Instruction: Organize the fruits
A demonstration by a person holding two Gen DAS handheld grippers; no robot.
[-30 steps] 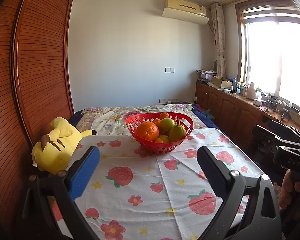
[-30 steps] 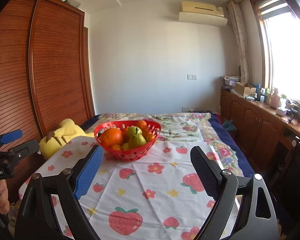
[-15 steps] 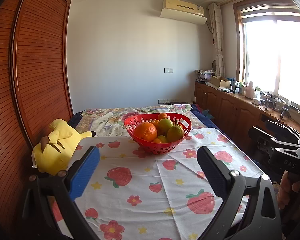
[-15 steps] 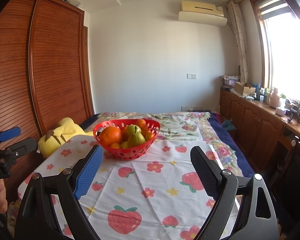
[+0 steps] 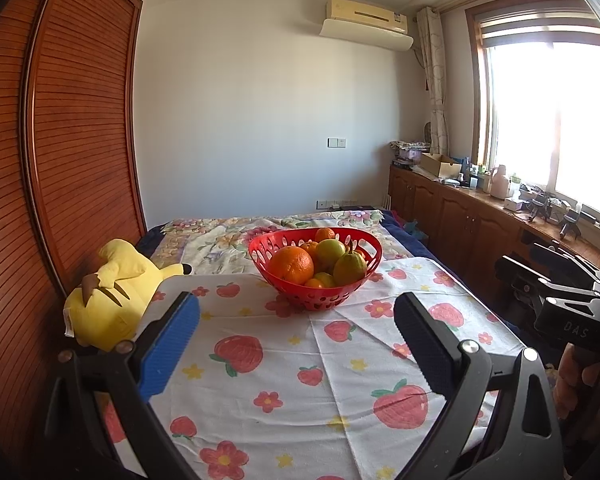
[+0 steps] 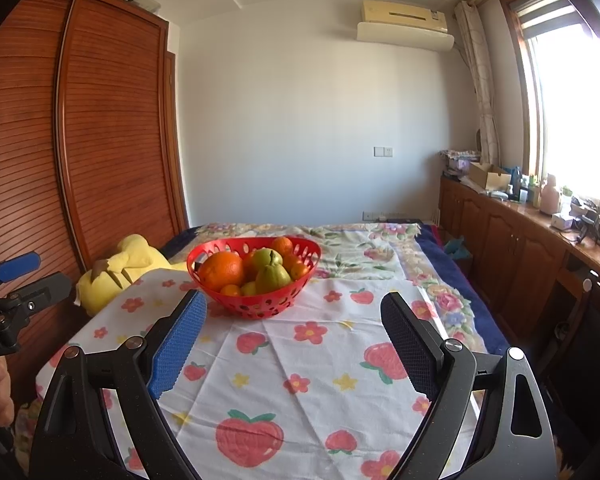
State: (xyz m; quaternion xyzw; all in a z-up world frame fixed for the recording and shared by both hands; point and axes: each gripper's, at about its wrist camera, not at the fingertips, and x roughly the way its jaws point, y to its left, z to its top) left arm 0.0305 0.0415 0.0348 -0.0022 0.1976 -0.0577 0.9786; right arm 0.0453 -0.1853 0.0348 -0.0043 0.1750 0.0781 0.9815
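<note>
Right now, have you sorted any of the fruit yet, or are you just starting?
Just starting, it seems. Done: nothing that shows; the orange, the pear and the smaller fruit all sit piled in the red basket. In hand: nothing; the left gripper and right gripper are both open and empty, short of the basket. Left: all the sorting, and the cloth shows no fruit laid out.

Both wrist views look slightly downward along the bed, side by side, sharing the red basket (image 5: pixel 315 268) (image 6: pixel 254 276) ahead
</note>
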